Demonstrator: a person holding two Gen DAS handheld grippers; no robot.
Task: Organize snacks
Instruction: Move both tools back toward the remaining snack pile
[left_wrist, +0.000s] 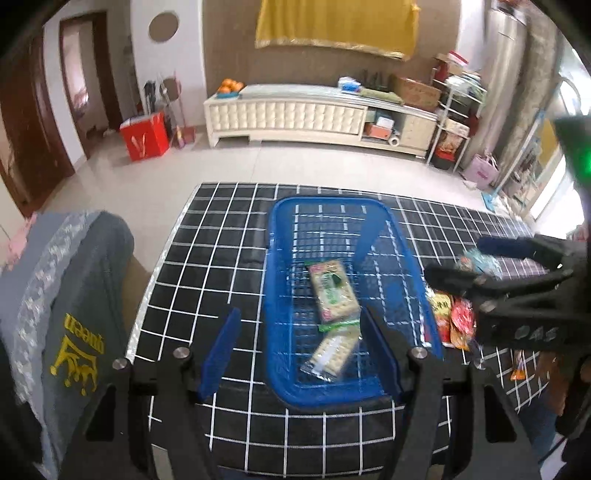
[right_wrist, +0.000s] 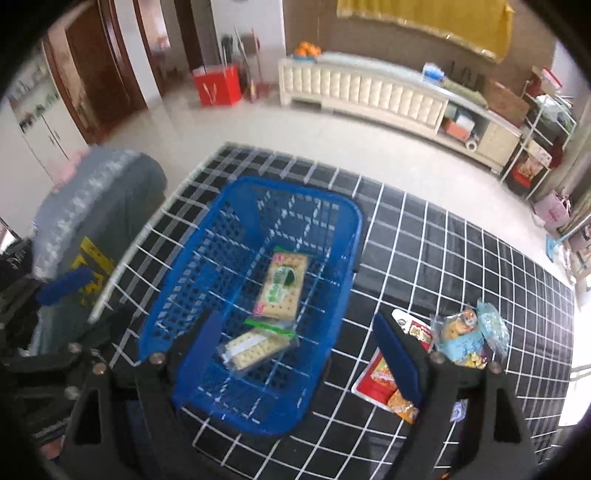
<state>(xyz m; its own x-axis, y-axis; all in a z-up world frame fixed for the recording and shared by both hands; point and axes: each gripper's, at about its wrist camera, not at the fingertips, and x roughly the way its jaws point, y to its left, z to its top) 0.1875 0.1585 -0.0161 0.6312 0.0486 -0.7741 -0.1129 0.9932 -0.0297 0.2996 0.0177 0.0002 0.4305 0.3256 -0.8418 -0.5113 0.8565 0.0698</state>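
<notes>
- Grey chair cover (left_wrist: 70, 295) with yellow print at far left, just beside the surface (left_wrist: 207, 266), which wears a black cloth with a white grid.
- Left gripper (left_wrist: 301, 354) hangs over the near end of the basket, fingers (left_wrist: 221, 350) wide, nothing between them.
- Blue basket (left_wrist: 280, 229) stands on the surface, centre of the left view.
- Two cracker packs inside: green-label pack (left_wrist: 332, 293) flat mid-basket, clear pack (left_wrist: 330, 350) nearer the camera, ends touching or overlapping.
- Right gripper (right_wrist: 299, 354) sits above the basket's right rim, fingers (right_wrist: 400, 362) spread wide and empty; one finger over the basket, the other over the loose snacks.
- Loose snacks on the surface right of the basket: red packs (right_wrist: 380, 376), touching a light-blue bag (right_wrist: 461, 339).
- In the left view the right gripper (left_wrist: 465, 262) partly hides those snacks.
- Background: red box (left_wrist: 146, 134) on the floor, cream cabinet (left_wrist: 284, 116) by the wall.
</notes>
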